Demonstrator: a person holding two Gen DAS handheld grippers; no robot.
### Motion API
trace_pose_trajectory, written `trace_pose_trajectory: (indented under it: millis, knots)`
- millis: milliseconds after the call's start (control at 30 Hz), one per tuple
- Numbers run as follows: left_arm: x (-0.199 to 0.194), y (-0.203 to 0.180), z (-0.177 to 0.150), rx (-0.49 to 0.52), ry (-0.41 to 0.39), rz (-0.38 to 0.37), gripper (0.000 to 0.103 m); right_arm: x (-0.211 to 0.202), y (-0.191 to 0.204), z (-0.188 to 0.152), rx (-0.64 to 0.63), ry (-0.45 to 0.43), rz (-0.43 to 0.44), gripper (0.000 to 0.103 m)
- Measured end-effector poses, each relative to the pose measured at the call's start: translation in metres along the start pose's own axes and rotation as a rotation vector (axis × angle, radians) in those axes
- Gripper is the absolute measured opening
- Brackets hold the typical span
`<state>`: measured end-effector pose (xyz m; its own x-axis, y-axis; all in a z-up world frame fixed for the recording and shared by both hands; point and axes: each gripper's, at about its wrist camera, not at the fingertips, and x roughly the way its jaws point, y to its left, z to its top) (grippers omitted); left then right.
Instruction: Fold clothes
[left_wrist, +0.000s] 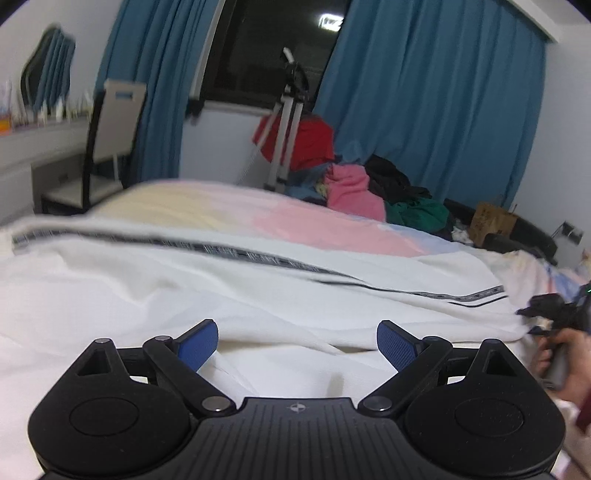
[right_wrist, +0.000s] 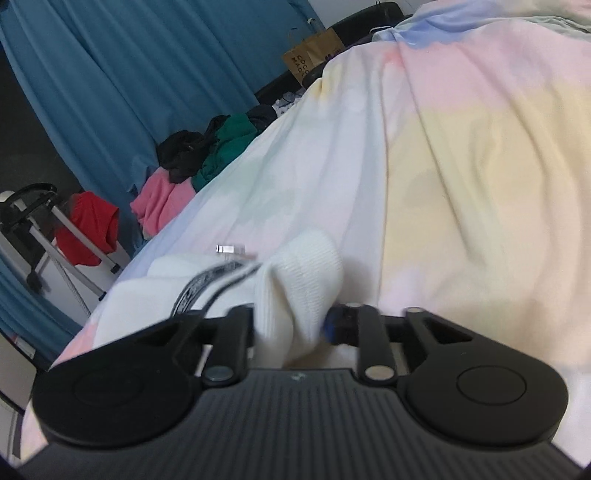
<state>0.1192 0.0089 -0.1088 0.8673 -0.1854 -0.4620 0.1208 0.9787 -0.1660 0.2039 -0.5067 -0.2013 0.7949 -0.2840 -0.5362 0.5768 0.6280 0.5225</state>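
A white knit garment (left_wrist: 258, 295) with a black-and-grey patterned stripe lies spread across the bed in the left wrist view. My left gripper (left_wrist: 297, 332) hovers just over it, open, with its blue pads (left_wrist: 199, 347) wide apart and nothing between them. In the right wrist view the garment's ribbed white cuff (right_wrist: 299, 280) stands bunched up between the fingers of my right gripper (right_wrist: 291, 317), filling the gap from side to side. At the far right of the left wrist view a person's hand (left_wrist: 569, 358) holds that gripper at the garment's end.
The pastel bed cover (right_wrist: 461, 166) stretches ahead. A pile of pink, black and green clothes (left_wrist: 373, 192) sits at the bed's far edge, by a tripod (left_wrist: 284, 140) draped in red cloth. Blue curtains (left_wrist: 424, 92), a chair (left_wrist: 107, 140) and a desk stand behind.
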Motion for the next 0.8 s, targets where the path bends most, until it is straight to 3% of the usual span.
trace_pose_trajectory:
  millis: [67, 100, 133, 233, 467, 600, 800]
  knots:
    - [-0.008, 0.000, 0.003, 0.013, -0.018, 0.004, 0.094, -0.016, 0.010, -0.001, -0.069, -0.008, -0.036, 0.061]
    - [-0.013, 0.000, 0.004, 0.014, -0.025, 0.004, 0.094, -0.033, 0.013, -0.003, -0.100, -0.020, -0.044, 0.076]
    - [-0.018, 0.001, 0.005, 0.007, -0.030, 0.000, 0.094, -0.049, 0.017, -0.004, -0.128, -0.033, -0.047, 0.079]
    - [-0.033, 0.002, 0.005, 0.003, -0.048, -0.007, 0.094, -0.095, 0.030, -0.008, -0.201, -0.068, -0.040, 0.078]
    - [-0.076, -0.003, -0.002, 0.038, -0.048, -0.023, 0.096, -0.214, 0.058, -0.045, -0.390, -0.087, 0.170, 0.078]
    - [-0.102, -0.006, -0.008, 0.061, -0.049, -0.020, 0.098, -0.268, 0.071, -0.072, -0.480, -0.092, 0.255, 0.083]
    - [-0.124, -0.004, -0.014, 0.070, -0.042, -0.006, 0.102, -0.285, 0.078, -0.087, -0.498, -0.090, 0.309, 0.083]
